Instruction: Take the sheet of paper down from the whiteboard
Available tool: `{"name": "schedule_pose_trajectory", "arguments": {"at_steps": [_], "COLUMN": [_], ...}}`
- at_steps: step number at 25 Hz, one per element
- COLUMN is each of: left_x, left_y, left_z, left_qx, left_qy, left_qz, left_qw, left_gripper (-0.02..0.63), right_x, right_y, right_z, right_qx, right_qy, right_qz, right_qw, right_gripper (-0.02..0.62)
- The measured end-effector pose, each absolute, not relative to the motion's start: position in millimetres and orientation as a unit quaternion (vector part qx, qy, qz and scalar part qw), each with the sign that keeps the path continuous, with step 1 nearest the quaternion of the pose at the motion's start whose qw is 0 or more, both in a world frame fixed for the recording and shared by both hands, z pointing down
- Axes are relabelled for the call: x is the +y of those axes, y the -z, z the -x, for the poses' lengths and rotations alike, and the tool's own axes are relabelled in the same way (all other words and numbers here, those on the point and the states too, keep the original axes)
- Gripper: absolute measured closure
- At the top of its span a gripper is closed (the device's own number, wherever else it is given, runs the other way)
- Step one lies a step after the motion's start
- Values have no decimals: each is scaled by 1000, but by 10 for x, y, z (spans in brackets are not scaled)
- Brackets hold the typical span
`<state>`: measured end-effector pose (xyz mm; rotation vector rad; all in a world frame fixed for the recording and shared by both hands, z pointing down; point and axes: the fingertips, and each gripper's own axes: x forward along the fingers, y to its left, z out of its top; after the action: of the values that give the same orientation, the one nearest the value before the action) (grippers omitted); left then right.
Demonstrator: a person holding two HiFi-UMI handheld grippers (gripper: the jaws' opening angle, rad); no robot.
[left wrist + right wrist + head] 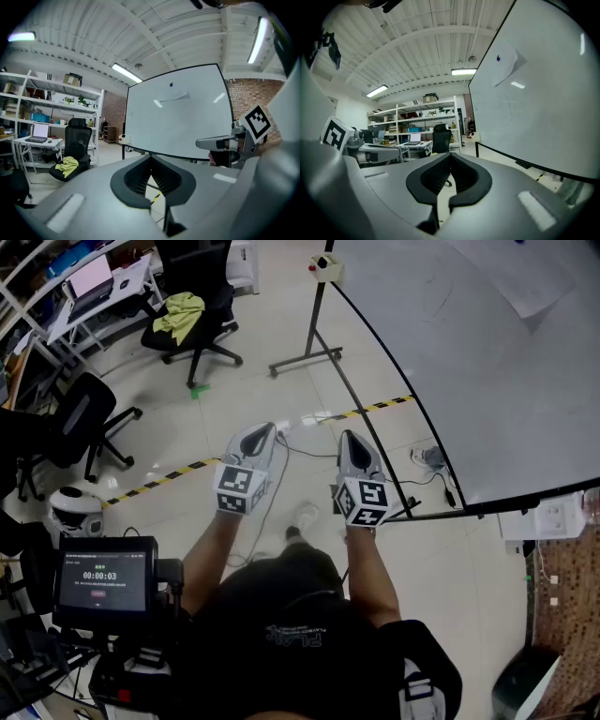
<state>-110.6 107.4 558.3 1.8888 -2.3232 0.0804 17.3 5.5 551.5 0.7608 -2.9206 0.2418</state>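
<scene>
My left claw [257, 430] and right claw [350, 437] are both closed, empty. Sheet of paper [525, 282] hangs on the whiteboard [469, 381], two o'clock.

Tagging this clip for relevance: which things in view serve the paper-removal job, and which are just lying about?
Job: white paper sheet, large white whiteboard, left hand-held gripper, right hand-held gripper.
Lying about: black office chair, yellow-green cloth, open laptop, yellow-black floor tape.

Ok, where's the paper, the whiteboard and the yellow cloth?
sheet of paper [508, 63], right gripper view, its middle.
whiteboard [487, 381], head view, its bare white face.
yellow cloth [180, 313], head view, its middle.
</scene>
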Motion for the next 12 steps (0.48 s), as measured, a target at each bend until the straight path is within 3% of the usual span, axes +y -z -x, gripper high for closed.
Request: {"name": "schedule_pose_trajectory", "arguments": {"at_steps": [4, 8, 12], "left_x": [913, -329, -656], "left_y": [-5571, -5698, -5572], "left_z": [1130, 1624, 1616], "left_qx": [-768, -773, -763], "left_qy": [-74, -88, -77], "left_qz": [-634, -625, -639], "left_qw": [53, 68, 57], "left_gripper": [604, 604, 604], "right_x": [-14, -1175, -1488], "right_y": [-5616, -5809, -5605], "right_z": [-111, 429, 393], "right_qx": [-962, -963, -960], "right_qy": [-90, -103, -95], "right_qz": [-250, -236, -253], "right_qw": [58, 79, 70], "right_gripper": [582, 582, 582]}}
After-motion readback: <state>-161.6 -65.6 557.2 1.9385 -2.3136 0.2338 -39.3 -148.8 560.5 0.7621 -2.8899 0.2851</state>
